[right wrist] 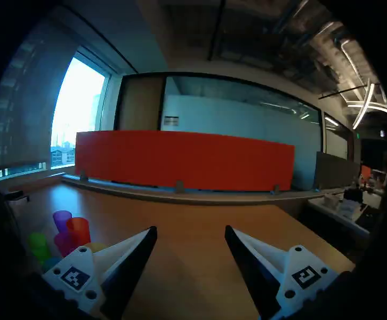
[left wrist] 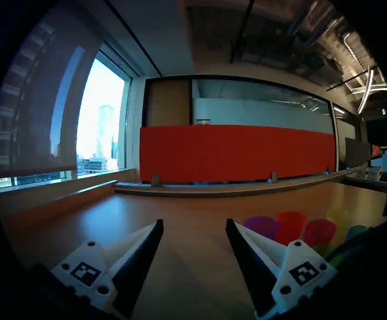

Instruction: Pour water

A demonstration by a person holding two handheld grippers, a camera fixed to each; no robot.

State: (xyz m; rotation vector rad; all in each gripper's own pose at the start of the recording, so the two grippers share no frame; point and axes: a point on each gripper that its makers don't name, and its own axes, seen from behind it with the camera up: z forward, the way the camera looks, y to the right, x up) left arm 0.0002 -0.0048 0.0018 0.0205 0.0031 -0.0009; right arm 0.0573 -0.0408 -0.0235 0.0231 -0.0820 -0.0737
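L gripper & R gripper: jaws wide apart, holding nothing. Coloured cups clustered on counter; red partition at far edge.

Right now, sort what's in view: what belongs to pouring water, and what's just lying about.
For the job: coloured cups, left claw, right claw, both open.
Just lying about: red divider panel, window, clutter on the far desk.

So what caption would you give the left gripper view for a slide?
Open left gripper above a brown wooden table, coloured translucent plastic cups clustered to its right, red partition behind.
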